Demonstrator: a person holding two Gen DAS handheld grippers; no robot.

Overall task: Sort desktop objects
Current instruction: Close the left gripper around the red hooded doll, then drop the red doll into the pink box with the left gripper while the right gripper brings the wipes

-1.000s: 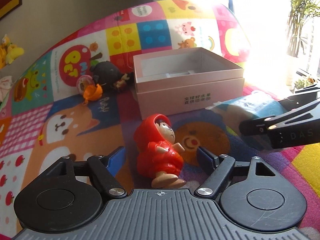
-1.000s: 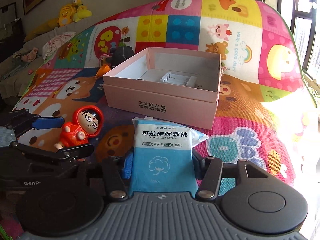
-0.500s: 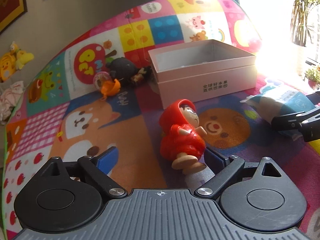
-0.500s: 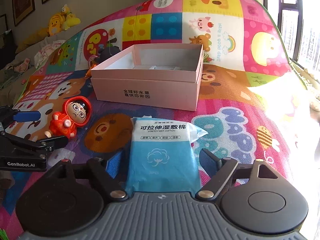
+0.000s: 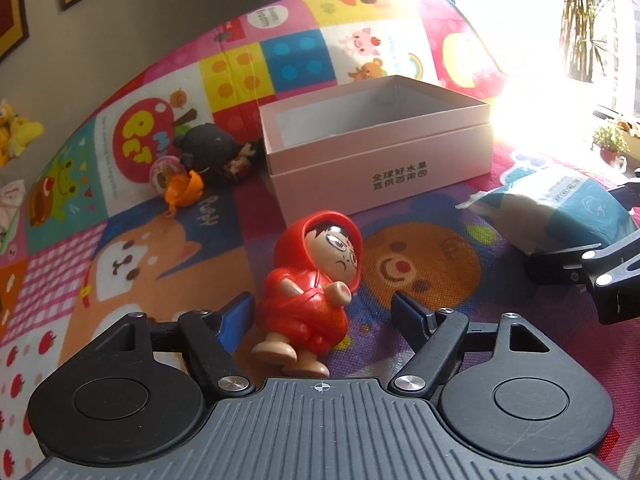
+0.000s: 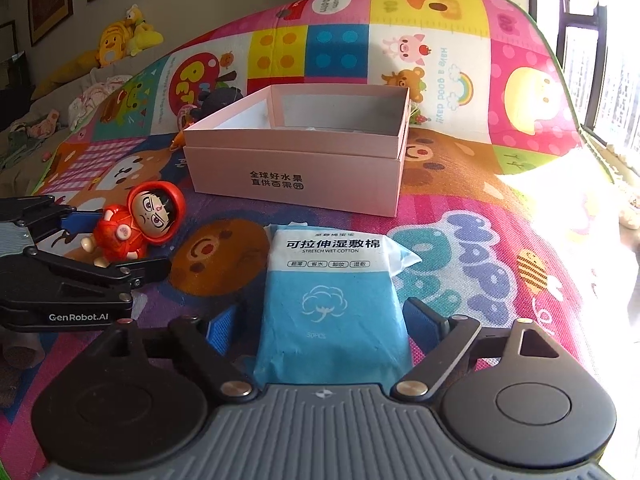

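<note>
The pink box's (image 6: 294, 178) floor stays mostly hidden. The left gripper's (image 5: 322, 306) jaws, just closing, flank the red figurine (image 5: 314, 284) with gaps. The right gripper's (image 6: 316, 322) jaws, just opening, stand apart around the cotton pack (image 6: 330, 300).

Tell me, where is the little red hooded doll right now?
The red hooded doll lies on the colourful mat between the left gripper's open fingers, in front of the pink box.

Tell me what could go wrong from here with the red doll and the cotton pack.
The red doll leans between the left claw fingers, nearer one pad, so closing might tip it. The cotton pack is soft and may sag from the open right claw. The pink box wall could catch either.
</note>
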